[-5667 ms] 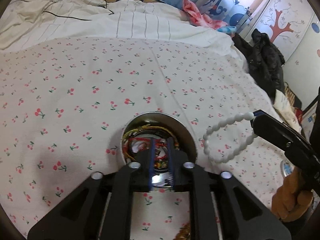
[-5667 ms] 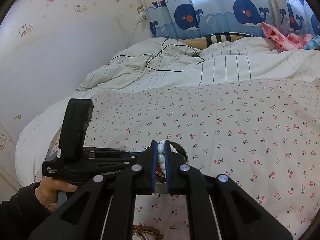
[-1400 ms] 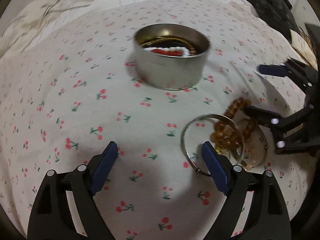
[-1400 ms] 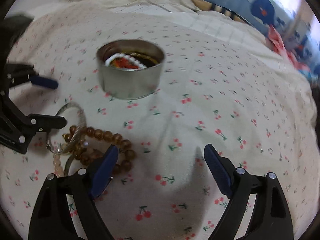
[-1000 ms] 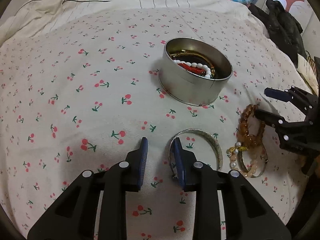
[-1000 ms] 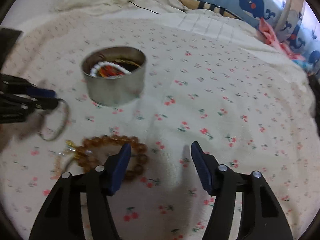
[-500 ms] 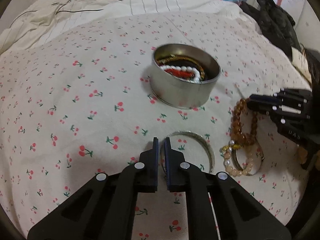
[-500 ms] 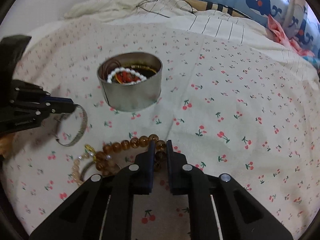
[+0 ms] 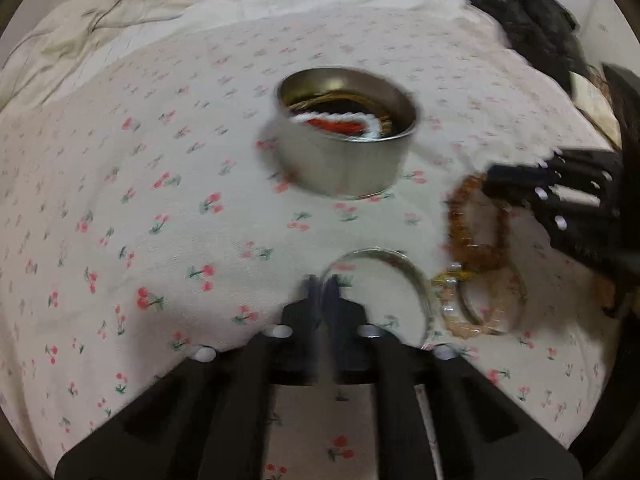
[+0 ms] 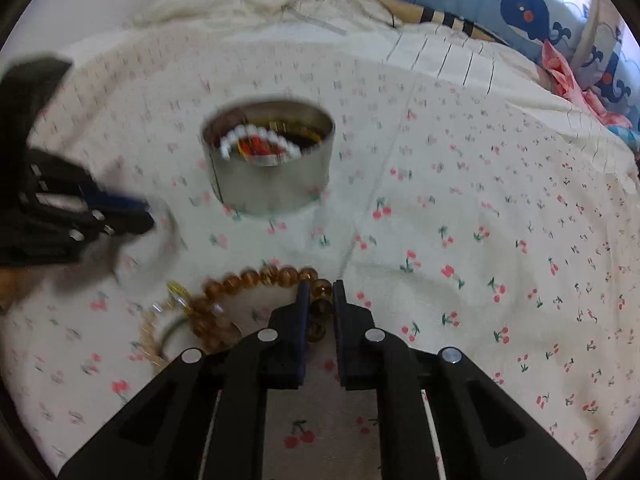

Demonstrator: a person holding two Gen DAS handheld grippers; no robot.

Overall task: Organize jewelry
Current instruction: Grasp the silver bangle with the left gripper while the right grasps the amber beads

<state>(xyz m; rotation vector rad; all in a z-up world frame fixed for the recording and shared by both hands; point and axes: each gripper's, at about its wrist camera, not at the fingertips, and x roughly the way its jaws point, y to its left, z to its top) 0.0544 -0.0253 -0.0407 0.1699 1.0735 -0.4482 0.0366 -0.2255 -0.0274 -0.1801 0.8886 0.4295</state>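
Left wrist view: left gripper clamped on silver bangle; right gripper pinches amber bead bracelet, near side of tin.

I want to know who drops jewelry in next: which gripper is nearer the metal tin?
Neither is clearly nearer. The left gripper, pinching the silver bangle, and the right gripper, pinching the amber bead bracelet, both sit on the near side of the tin.
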